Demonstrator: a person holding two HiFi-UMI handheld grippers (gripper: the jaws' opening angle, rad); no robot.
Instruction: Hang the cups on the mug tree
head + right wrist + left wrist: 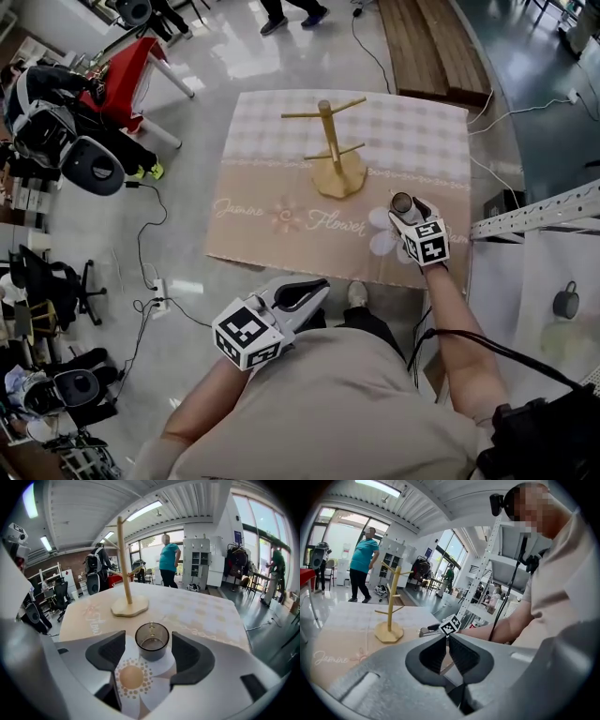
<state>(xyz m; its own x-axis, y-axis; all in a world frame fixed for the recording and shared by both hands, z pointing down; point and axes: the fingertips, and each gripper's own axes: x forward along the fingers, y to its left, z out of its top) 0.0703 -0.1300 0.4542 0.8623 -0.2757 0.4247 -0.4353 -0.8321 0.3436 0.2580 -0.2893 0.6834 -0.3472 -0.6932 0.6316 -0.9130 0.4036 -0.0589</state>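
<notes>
The cup [152, 640] is a dark, half-transparent one. It stands upright on the surface [272, 141], with its open mouth up, near the front right corner, at the edge of a white printed flower with an orange centre. I cannot see its handle.

The right tongs [409, 212] are around this cup. They are spread wide, one jaw on each side. There is a clear gap between each pad and the cup wall, so the cup is between the jaws but they do not grip it.

The mug tree [336, 150] stands further back on the same surface, well apart from the cup. It is made of pale wood, with a round flat foot, an upright pole and thin pegs which point out to the sides.

The surface has a beige cloth with a checked pattern at the far side and the printed word "Flower" at the near side.

The left tongs [314, 291] are off the surface, in front of its near edge and close to the person's body. Their jaws are clenched with the tips together, and nothing is between them.

Around the surface is a shiny grey floor [187, 244] with cables. Office chairs [89, 164] stand to the left, a wooden bench [422, 42] is behind, and a white metal rack [544, 214] is to the right. In the background of the right gripper view stands a person in a teal shirt [168, 557].
</notes>
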